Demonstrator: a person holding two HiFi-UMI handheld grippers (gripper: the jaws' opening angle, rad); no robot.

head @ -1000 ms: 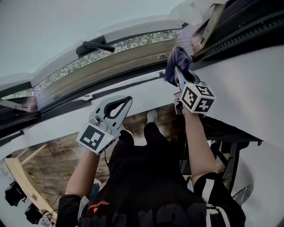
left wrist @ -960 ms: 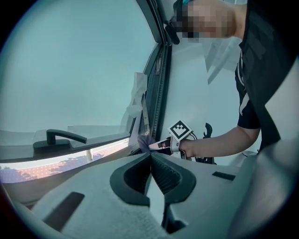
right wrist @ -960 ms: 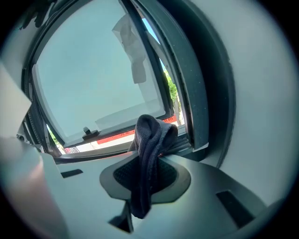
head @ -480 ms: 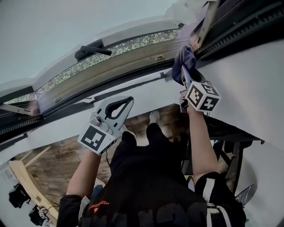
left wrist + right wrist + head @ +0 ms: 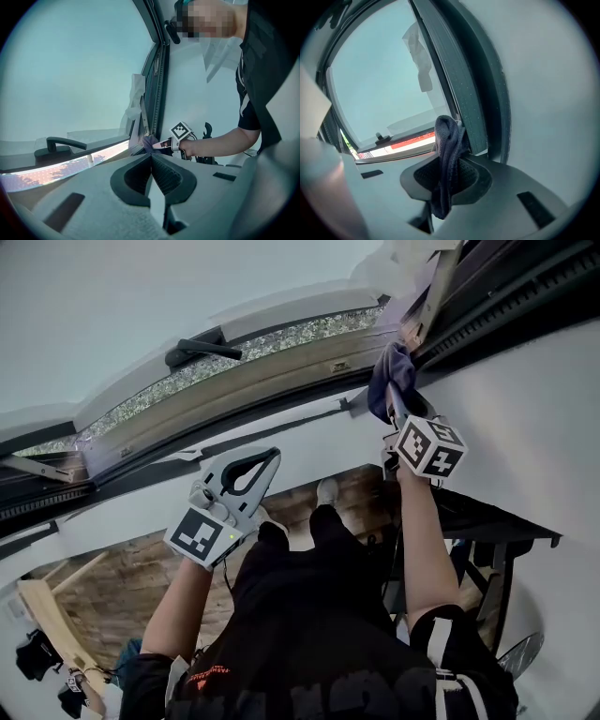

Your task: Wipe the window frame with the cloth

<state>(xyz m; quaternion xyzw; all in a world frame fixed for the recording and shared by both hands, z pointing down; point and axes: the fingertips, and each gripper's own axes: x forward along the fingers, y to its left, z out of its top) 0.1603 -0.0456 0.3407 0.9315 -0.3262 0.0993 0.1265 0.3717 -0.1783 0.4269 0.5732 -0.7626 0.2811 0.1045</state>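
The window frame [image 5: 309, 432] runs slantwise across the head view, its lower rail meeting a dark upright at the right, and the tilted sash [image 5: 244, 381] with its black handle [image 5: 202, 348] sits in the same place as a second ago, so nothing about the window itself has shifted. What has changed is smaller: the right tongs [image 5: 396, 407] have travelled a short way along the lower rail toward that right-hand corner, and the marker cube [image 5: 429, 446] behind them now sits a little further right than before. They stay clamped on the dark cloth [image 5: 394, 376], which bunches out beyond the tips and hangs down through the gap between them in the right gripper view [image 5: 447, 154]. The cloth now presses into the corner where the rail meets the ribbed upright [image 5: 461, 89], touching it on its right side. That suggests the pass along this stretch of the lower rail is reaching its end, and the upright or the way back along the rail is likely what remains to be wiped; how clean the rail is cannot be told from here. The left tongs [image 5: 258, 460] have hardly moved: they hang below the rail, well apart from the cloth, with their tips pressed together on nothing [image 5: 151, 161], taking no part in the wiping.
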